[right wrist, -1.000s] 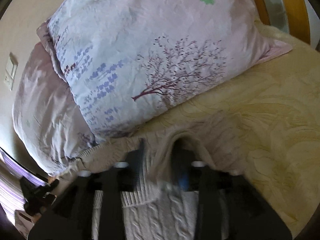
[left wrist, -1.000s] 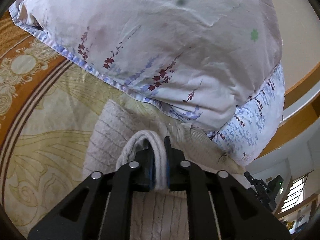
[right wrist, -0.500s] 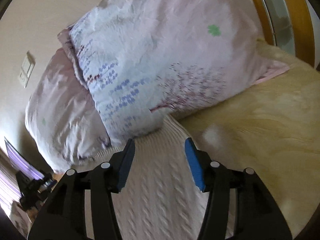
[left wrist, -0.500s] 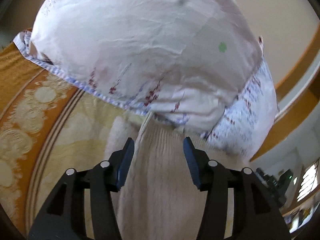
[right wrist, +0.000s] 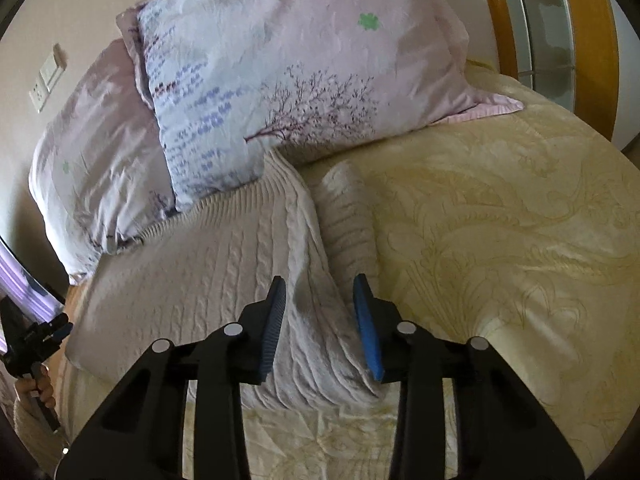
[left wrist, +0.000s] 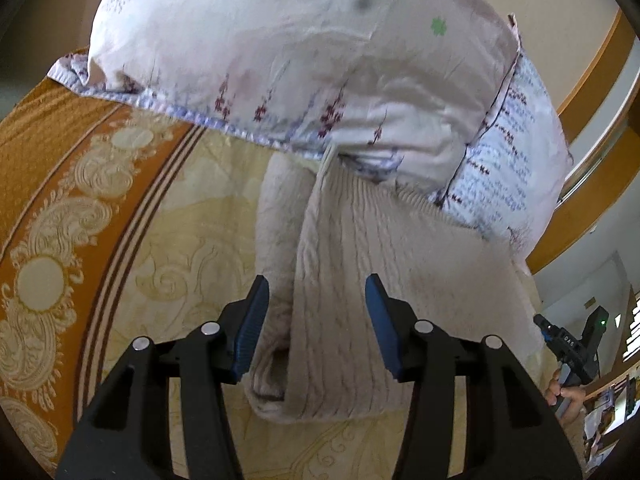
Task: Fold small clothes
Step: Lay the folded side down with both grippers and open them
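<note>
A cream cable-knit sweater (left wrist: 380,240) (right wrist: 208,264) lies on the bed with its far ribbed hem against the pillows. One sleeve (left wrist: 276,216) (right wrist: 348,208) is folded lengthwise along each side. My left gripper (left wrist: 317,280) hovers over the sweater's near left edge; its jaws are closing but stand apart, and the blue pads touch nothing. My right gripper (right wrist: 320,280) hangs over the near right edge, where a raised fold of knit runs between its closing jaws with a gap on both sides.
Two floral pillows (left wrist: 280,52) (right wrist: 300,68) lean at the head of the bed, just beyond the sweater. A cream patterned bedspread (right wrist: 500,240) with an orange border (left wrist: 48,152) lies underneath. A wooden headboard (right wrist: 592,40) stands behind. A hand (left wrist: 560,390) shows at the edge.
The left gripper has let go of the knit fold it pinched a second ago. Both grippers have drawn back from the pillows, and the sweater now lies flat below them.
</note>
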Available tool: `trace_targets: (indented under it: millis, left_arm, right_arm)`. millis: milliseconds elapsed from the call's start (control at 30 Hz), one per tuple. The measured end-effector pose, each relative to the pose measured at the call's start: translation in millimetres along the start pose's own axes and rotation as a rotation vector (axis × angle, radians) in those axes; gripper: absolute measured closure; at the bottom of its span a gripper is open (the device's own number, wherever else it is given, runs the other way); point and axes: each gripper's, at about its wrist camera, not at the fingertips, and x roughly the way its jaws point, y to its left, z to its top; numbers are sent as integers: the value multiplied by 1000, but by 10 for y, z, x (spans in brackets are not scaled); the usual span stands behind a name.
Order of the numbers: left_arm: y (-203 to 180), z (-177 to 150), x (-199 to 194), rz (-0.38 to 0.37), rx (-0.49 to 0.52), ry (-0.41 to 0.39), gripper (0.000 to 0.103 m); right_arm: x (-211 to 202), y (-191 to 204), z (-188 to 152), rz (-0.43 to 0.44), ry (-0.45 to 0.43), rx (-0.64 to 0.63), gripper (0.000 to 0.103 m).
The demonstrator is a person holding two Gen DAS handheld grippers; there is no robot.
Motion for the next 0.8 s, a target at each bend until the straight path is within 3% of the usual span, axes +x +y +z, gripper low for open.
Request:
trace_targets:
  millis: [200, 333, 500, 633, 733, 800]
  left_arm:
    - [-12, -61, 51, 37, 37, 8, 71]
    - [28, -68, 79, 43, 31, 20, 80]
    - [11, -97, 79, 46, 43, 19, 77]
    - [-50, -122, 75, 43, 63, 16, 72]
    - [-40, -126, 71, 47, 66, 27, 93]
    - [7, -125, 53, 20, 45, 39, 95]
  right_arm:
    - [35, 37, -48, -32, 12, -58, 85]
    - [72, 55, -54, -54, 16, -75, 86]
    - [129, 105, -51, -67, 31, -113, 83]
    - [73, 81, -47, -58, 20, -83, 91]
    - [-18, 75, -56, -50, 0, -62, 93]
    - [-75, 79, -61, -45, -9, -54, 93]
